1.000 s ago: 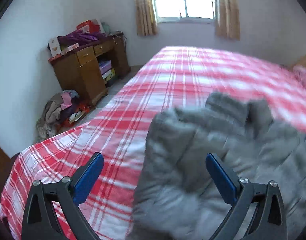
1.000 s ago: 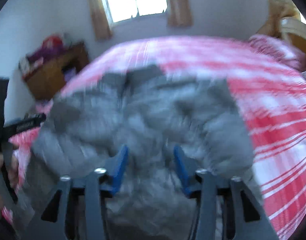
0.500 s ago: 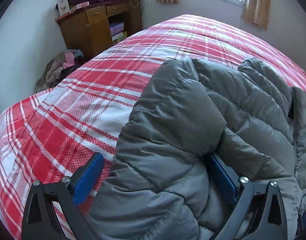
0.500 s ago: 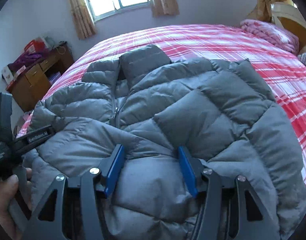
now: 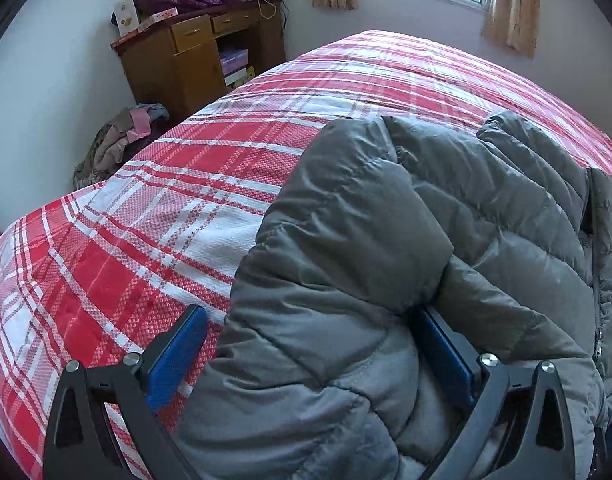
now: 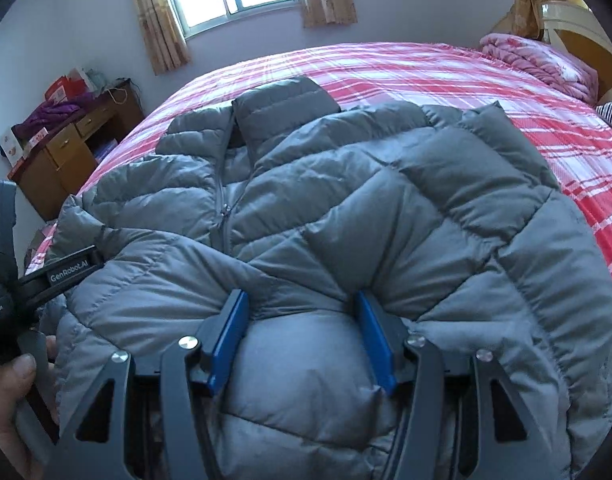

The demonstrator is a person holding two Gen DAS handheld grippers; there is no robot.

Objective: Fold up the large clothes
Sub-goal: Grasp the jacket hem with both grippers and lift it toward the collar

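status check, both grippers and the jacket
Left gripper open, wide around jacket edge. Right gripper part-closed, pinching a padded fold. Jacket spread on bed, unfolded. Nothing in the way.

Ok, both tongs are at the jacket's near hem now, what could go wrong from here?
The left tongs stand wide open, with one finger over the plaid bedspread rather than the grey jacket; closing there could catch the cover too. The right tongs pinch only a puffy bulge of padding, which might slip out on a lift. With just one side gripped, pulling would likely skew the jacket.
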